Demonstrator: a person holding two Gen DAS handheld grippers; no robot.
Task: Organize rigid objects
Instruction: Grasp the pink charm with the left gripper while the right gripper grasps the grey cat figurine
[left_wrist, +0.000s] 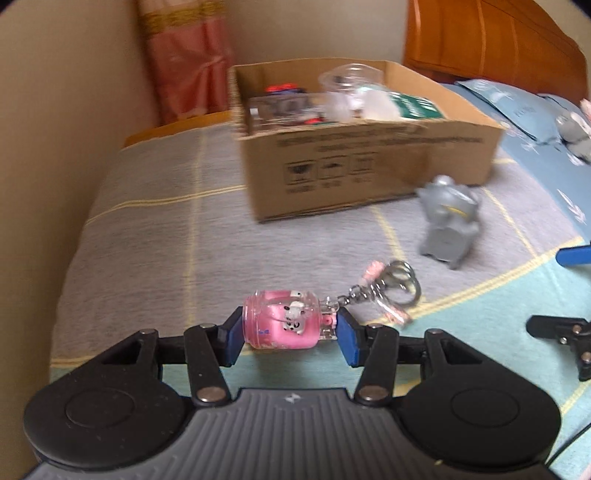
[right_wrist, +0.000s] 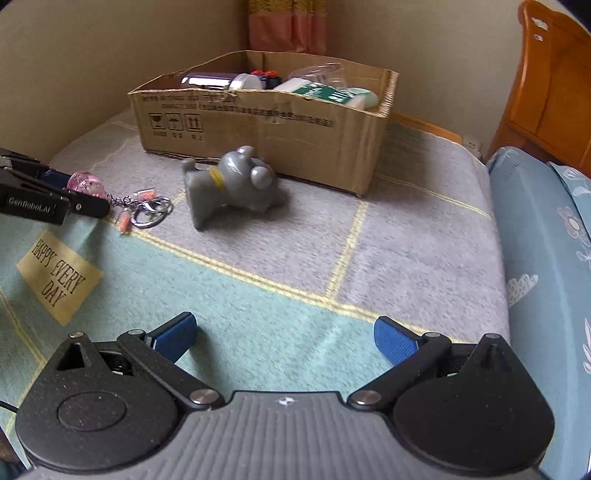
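Note:
My left gripper (left_wrist: 290, 334) is shut on a pink bottle keychain (left_wrist: 282, 319), its blue pads against the two ends; the metal rings (left_wrist: 400, 286) trail to the right on the bed. The keychain also shows in the right wrist view (right_wrist: 86, 184) with the left gripper (right_wrist: 79, 197) on it. A grey toy figure (left_wrist: 448, 221) lies on its side in front of a cardboard box (left_wrist: 369, 162), also in the right wrist view, figure (right_wrist: 232, 184) and box (right_wrist: 258, 125). My right gripper (right_wrist: 284, 338) is open and empty above the blanket.
The box holds several items, among them a clear cup (left_wrist: 349, 79) and a green-and-white carton (right_wrist: 328, 94). The blanket has a "HAPPY EVERY DAY" label (right_wrist: 59, 277). A blue pillow (right_wrist: 546, 258) lies right, a wooden headboard (right_wrist: 550, 81) behind, walls left and back.

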